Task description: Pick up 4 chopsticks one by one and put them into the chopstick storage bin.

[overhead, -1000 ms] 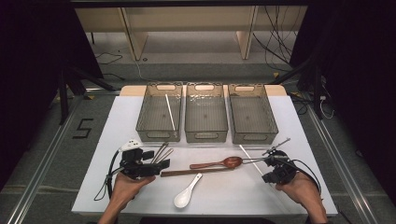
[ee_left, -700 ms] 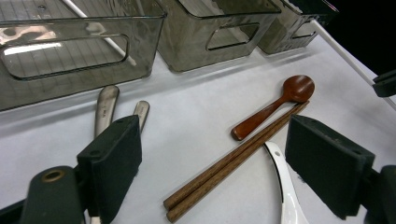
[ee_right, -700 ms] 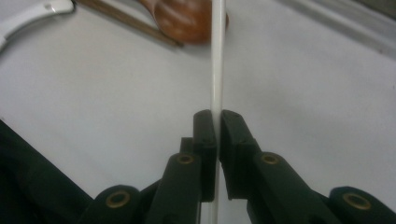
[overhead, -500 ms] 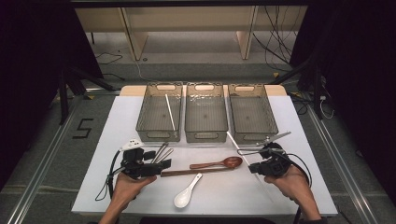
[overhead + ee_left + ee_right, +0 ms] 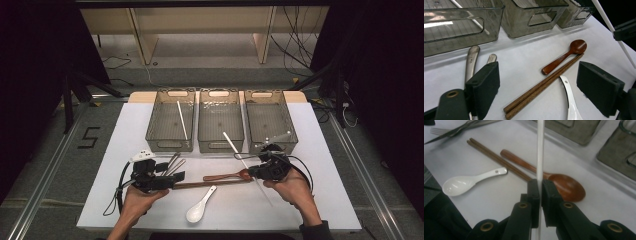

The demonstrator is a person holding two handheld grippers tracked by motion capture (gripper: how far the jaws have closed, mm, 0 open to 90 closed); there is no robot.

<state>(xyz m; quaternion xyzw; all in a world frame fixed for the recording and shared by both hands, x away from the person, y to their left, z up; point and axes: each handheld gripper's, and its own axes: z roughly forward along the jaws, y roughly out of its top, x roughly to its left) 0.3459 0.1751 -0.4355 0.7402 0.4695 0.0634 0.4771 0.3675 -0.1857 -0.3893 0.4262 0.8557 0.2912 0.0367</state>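
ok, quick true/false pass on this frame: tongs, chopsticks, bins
1. The right tongs are shut on a white chopstick. True.
2. The left tongs grip the brown chopsticks. False: their jaws stand open, with the brown pair lying on the table between them.
3. The left bin holds a white chopstick. True.
4. The white spoon lies in the middle bin. False: it lies on the table near the front edge.
5. The wooden spoon lies beside the brown chopsticks. True.

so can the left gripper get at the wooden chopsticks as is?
Probably yes. The left gripper is open, the wooden chopsticks lie bare on the table between its jaws, and the white spoon lies just beside them.
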